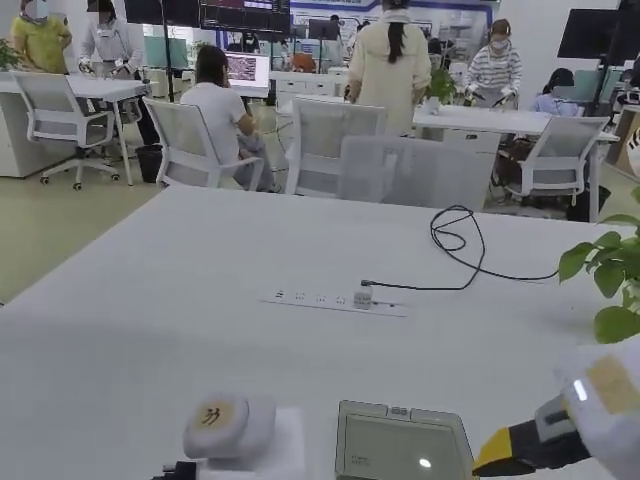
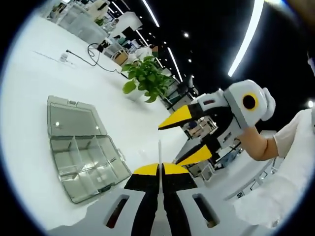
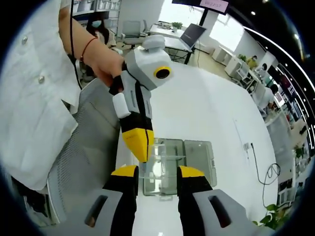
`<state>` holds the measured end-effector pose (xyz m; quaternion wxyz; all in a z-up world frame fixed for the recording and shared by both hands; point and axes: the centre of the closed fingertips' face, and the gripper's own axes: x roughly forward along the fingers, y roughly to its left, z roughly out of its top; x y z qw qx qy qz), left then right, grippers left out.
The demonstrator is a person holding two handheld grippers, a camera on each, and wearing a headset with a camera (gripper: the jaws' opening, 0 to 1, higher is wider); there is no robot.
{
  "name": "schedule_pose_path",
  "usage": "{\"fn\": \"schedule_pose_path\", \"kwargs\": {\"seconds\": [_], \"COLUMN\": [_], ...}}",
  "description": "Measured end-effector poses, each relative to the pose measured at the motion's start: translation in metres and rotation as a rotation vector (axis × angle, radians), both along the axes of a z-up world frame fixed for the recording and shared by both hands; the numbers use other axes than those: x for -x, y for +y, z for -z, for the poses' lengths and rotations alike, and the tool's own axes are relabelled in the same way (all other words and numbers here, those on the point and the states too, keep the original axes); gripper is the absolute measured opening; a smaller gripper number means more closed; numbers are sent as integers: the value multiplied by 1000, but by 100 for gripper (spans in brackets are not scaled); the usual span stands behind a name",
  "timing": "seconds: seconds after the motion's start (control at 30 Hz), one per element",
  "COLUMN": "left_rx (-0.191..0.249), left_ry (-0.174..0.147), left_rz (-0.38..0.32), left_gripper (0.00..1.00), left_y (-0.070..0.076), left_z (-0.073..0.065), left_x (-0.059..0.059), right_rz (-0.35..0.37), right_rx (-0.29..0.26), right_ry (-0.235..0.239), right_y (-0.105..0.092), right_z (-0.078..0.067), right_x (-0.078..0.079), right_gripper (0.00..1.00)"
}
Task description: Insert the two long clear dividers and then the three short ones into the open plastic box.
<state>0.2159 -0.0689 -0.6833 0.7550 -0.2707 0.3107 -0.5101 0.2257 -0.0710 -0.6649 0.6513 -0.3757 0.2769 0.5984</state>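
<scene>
I'm partway through the dividers. My left gripper (image 2: 159,167) has its fingers pinched tight on a clear divider (image 2: 159,150), seen edge-on and held up by the worktop's (image 1: 300,250) near edge. I can't tell if it's a long or a short one. The box (image 2: 88,172) lies open at that edge, and I think some partitions are in. Next I'd line it up with a slot and lower it straight. My right gripper (image 2: 170,145) hovers alongside, fingers wide and empty.

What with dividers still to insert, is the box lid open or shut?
Open: the lid lies folded back flat beside the box, whose compartments are exposed.
</scene>
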Motion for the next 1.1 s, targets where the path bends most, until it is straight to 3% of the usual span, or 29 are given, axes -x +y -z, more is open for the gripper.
{"fn": "schedule_pose_path", "kwargs": {"seconds": [0.07, 0.13, 0.2, 0.27, 0.3, 0.37, 0.4, 0.47, 0.53, 0.6, 0.7, 0.8, 0.9, 1.1], "left_rx": [-1, -30, -42, -52, -62, -67, -77, -88, -93, -88, -88, -88, -81, -80], "left_ry": [-50, -102, -178, -206, -236, -283, -284, -340, -357, -409, -421, -463, -483, -509], "left_rz": [24, 51, 84, 111, 131, 153, 168, 205, 219, 233, 252, 272, 274, 285], "left_gripper": [0, 0, 0, 0, 0, 0, 0, 0, 0, 0, 0, 0, 0, 0], "left_y": [-1, 0, 0, 0, -1, -2, -2, -3, -4, -6, -8, -10, -10, -10], "left_z": [-3, -2, -5, -6, -7, -8, -7, -8, -9, -13, -15, -19, -23, -24], "left_x": [4, 7, 12, 16, 19, 21, 25, 30, 33, 34, 39, 43, 43, 45], "right_rz": [15, 13, 0, -7, -20, -38, -48, -65, -90, -109, -120, -138, -147, -158], "right_rx": [-36, -63, -76, -87, -88, -83, -80, -75, -77, -81, -74, -72, -71, -76], "right_ry": [48, 96, 134, 178, 212, 231, 245, 271, 301, 320, 338, 365, 385, 404], "right_y": [1, 2, 1, 2, 1, 0, 0, 0, 2, 4, 4, 6, 6, 5], "right_z": [-5, -10, -14, -16, -17, -17, -16, -16, -16, -17, -14, -13, -12, -12], "right_x": [1, 3, 6, 10, 14, 18, 21, 27, 35, 40, 44, 52, 56, 57], "right_gripper": [30, 29, 26, 24, 24, 22, 21, 20, 19, 18, 15, 12, 9, 4]}}
